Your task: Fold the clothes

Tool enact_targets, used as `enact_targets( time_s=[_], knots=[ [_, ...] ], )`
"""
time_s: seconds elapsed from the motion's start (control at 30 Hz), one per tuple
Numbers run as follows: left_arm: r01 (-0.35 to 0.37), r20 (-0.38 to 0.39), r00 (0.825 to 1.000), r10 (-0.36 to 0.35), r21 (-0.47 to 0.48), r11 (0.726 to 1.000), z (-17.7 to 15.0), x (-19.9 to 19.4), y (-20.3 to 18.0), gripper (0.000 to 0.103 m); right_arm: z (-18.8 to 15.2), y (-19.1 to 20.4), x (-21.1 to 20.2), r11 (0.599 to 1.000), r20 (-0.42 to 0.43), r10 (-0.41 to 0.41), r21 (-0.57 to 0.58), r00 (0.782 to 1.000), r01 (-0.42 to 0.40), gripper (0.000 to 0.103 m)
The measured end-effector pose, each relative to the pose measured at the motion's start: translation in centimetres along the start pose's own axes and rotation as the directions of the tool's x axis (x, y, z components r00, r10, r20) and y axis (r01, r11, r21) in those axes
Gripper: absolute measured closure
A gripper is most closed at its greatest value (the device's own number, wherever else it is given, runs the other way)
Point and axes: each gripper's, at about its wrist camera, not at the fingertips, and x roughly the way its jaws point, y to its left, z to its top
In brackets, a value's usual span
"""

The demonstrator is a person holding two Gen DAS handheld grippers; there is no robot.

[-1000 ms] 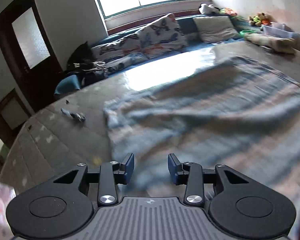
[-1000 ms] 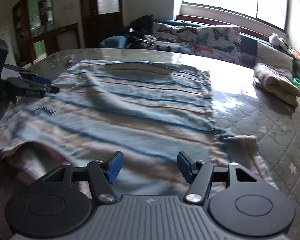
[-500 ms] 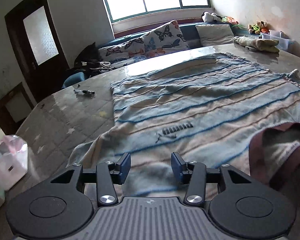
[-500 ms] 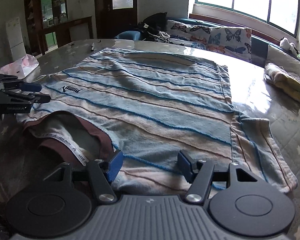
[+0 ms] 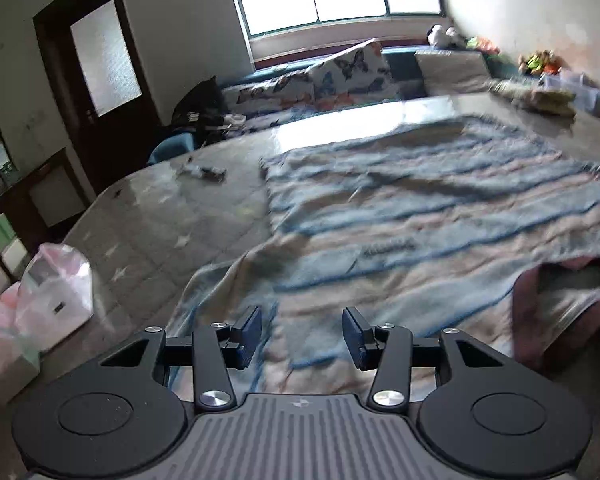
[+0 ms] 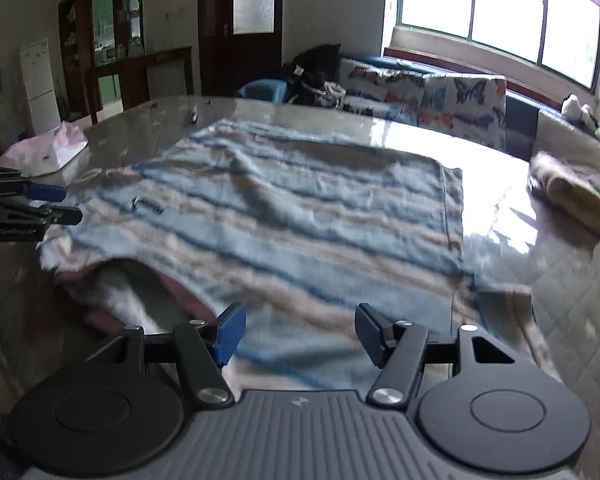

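Observation:
A blue, white and tan striped shirt [image 5: 400, 216] lies spread flat on the table, its maroon-lined neck opening [image 5: 556, 280] at the near edge. It also shows in the right wrist view [image 6: 300, 216], neck opening [image 6: 140, 284] at the near left. My left gripper [image 5: 302, 334] is open and empty, just above the shirt's near left part by the sleeve. It also shows at the left edge of the right wrist view [image 6: 48, 204]. My right gripper [image 6: 298, 330] is open and empty above the shirt's near edge.
The table [image 5: 152, 220] has a quilted, glossy cover. A pink and white plastic bag [image 5: 48, 292] sits at its left edge. A small dark object [image 5: 204, 172] lies beyond the shirt. A folded beige garment [image 6: 568, 188] rests at the far right. A sofa [image 6: 420, 88] stands under the window.
Both grippers have pulled back toward the near edge of the shirt and stayed open. The shirt now lies settled flat. The current frames are blurred by motion.

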Motion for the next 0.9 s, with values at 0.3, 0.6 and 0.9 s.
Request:
enact_targets(
  time_s=[0.3, 0.6, 0.9],
  knots=[
    [0.173, 0.06, 0.982, -0.179, 0.088, 0.981, 2.2, 0.2, -5.3, 0.051, 0.3, 2.9, 2.5, 0.996, -0.042, 0.066, -0.063, 0.997, -0.068, 0.041],
    [0.192, 0.01, 0.98, -0.197, 0.188, 0.963, -0.1, -0.8, -6.4, 0.043, -0.2, 4.1, 0.8, 0.989, -0.029, 0.085, -0.116, 0.996, -0.088, 0.036],
    [0.209, 0.001, 0.977, -0.211, 0.131, 0.969, -0.6, -4.2, -5.4, 0.039, -0.3, 7.6, 1.9, 0.955, -0.062, 0.188, -0.221, 0.98, -0.197, 0.034]
  ],
)
